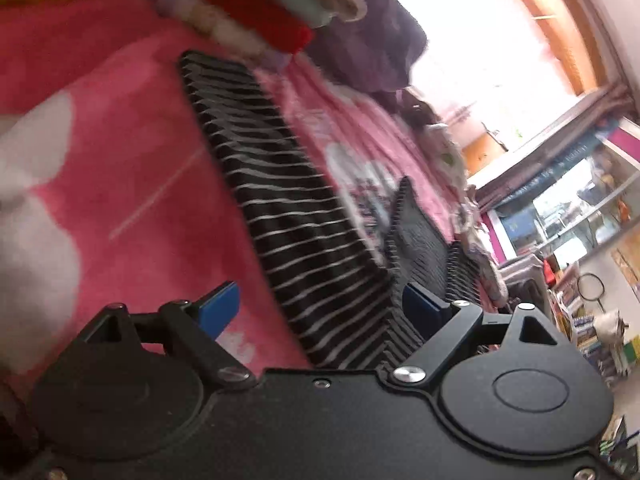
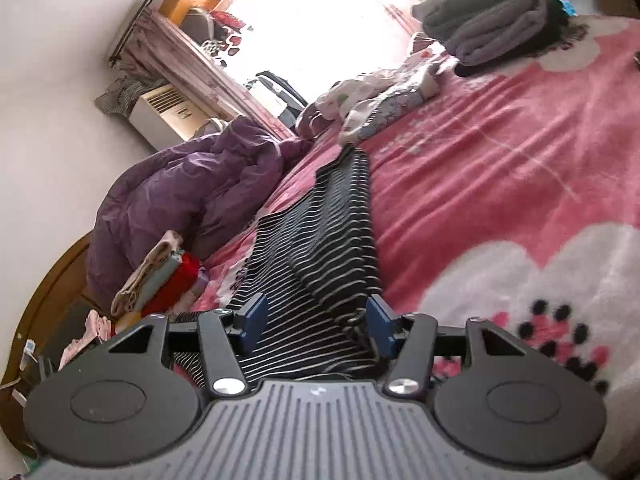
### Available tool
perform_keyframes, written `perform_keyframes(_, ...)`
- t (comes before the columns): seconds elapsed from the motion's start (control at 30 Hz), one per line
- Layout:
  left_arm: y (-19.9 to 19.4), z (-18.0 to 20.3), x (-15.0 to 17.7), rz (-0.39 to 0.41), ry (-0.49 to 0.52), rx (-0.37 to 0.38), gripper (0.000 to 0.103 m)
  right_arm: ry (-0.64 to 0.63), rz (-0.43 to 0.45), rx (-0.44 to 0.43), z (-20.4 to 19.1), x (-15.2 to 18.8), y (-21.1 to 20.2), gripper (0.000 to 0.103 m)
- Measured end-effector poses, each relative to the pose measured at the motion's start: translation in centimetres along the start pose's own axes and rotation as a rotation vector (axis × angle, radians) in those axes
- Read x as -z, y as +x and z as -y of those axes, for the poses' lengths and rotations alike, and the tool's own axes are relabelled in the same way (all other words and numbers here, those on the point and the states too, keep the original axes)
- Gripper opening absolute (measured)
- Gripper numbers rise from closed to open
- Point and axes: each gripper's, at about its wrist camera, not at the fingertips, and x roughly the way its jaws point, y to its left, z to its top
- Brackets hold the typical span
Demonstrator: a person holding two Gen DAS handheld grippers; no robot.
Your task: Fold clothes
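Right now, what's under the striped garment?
The striped garment lies on the pink flowered blanket, which shows all around it. Anything directly beneath the fabric is covered and cannot be seen.

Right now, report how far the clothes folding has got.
Done: a folded stack sits by the purple jacket. In hand: the striped garment lies partly folded between both open grippers, left and right. Left: finishing it, plus loose clothes beyond.

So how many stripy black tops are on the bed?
1. The striped garment lies stretched across the pink blanket, between the open left gripper and right gripper. More could be hidden in the piles.
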Motion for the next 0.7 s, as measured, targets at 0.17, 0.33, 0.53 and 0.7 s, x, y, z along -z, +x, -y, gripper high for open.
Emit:
perform_keyframes(0.17,0.6,-2.2,-1.4,0.055,-0.096,-0.01,0.087,-0.104,-0.046,-0.03,-2.1,0.9,1.8,0.056)
perform_keyframes(0.33,1.3,-3.3,-3.6,0.121,-0.116,-0.048,0.076,-0.236,-0.092,-0.058,-4.0,2.2,3.6,0.054)
perform_keyframes(0.53,3.1,-4.7,-6.4,0.147,-0.131,-0.05,0.072,-0.344,-0.15,-0.087,-5.5,3.4,5.3,0.05)
perform_keyframes(0.7,4.9,-5.6,-8.7,0.166,-0.133,-0.039,0.067,-0.396,-0.209,-0.112,-5.9,4.7,6.3,0.05)
